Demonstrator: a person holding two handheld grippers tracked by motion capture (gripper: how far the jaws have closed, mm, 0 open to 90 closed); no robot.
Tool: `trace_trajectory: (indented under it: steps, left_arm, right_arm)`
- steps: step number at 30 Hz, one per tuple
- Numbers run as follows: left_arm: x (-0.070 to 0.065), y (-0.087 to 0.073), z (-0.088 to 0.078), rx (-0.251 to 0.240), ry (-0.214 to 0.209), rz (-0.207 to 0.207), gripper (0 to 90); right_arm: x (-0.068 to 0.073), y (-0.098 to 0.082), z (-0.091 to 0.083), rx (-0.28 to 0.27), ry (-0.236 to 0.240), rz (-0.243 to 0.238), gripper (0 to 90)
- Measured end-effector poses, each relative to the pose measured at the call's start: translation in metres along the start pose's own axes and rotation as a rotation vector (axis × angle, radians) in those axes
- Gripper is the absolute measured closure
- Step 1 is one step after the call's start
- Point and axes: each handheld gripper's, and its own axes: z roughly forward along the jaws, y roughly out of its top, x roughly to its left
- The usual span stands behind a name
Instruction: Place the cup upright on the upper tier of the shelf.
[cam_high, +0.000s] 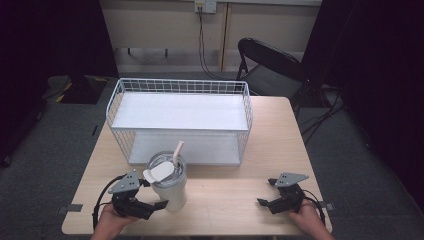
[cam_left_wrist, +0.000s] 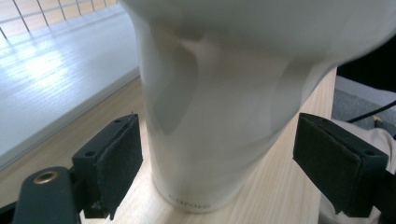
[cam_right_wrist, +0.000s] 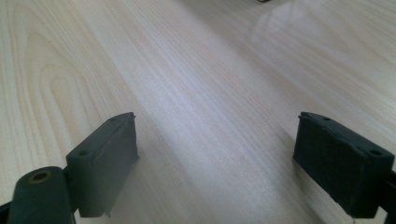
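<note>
Two grippers, one tumbler, one wire shelf rack on the wooden table (cam_high: 235, 200).

Item: white tumbler (cam_high: 169, 187), lidded, straw upright, standing on the table near its front edge, just in front of the rack's (cam_high: 180, 120) lower shelf. In the left gripper view its narrow base (cam_left_wrist: 196, 154) sits on the wood between my two pads.

Item: left gripper (cam_high: 150, 194), jaws spread wide on either side of the tumbler's base, pads apart from the wall on both sides, nothing gripped yet. My left hand (cam_high: 107, 220) holds it low and roughly level, pointing rightward at the cup.

Item: right gripper (cam_high: 266, 191), jaws likewise wide, empty, bare table between them in its own view. My right hand (cam_high: 310, 217) rests it low at the table's right front, well apart from the tumbler.

Step in hand, as I judge it: approach done, grasp pending. Next move calls for closing squarely on the tapered lower body, firmly enough that the smooth wall doesn't slip, keeping the cup upright.
</note>
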Motion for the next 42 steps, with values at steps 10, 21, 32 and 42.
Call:
trace_trajectory:
  steps: [10, 21, 32, 42]
  left_arm:
    - [-0.002, 0.003, 0.005, -0.044, -0.007, 0.012, 14.2]
    - [-0.004, 0.005, 0.011, -0.074, 0.011, 0.028, 10.5]
    - [-0.007, 0.005, 0.023, -0.068, 0.042, 0.044, 8.1]
    - [-0.008, 0.005, 0.027, -0.114, 0.052, 0.048, 7.4]
  right_arm:
    - [0.0, 0.0, 0.0, 0.0, -0.001, 0.001, 13.0]
    - [0.0, 0.0, 0.0, 0.0, -0.002, 0.002, 13.0]
    - [0.0, 0.0, 0.0, 0.001, -0.002, 0.002, 13.0]
    - [0.0, 0.0, 0.0, 0.0, -0.002, 0.002, 13.0]
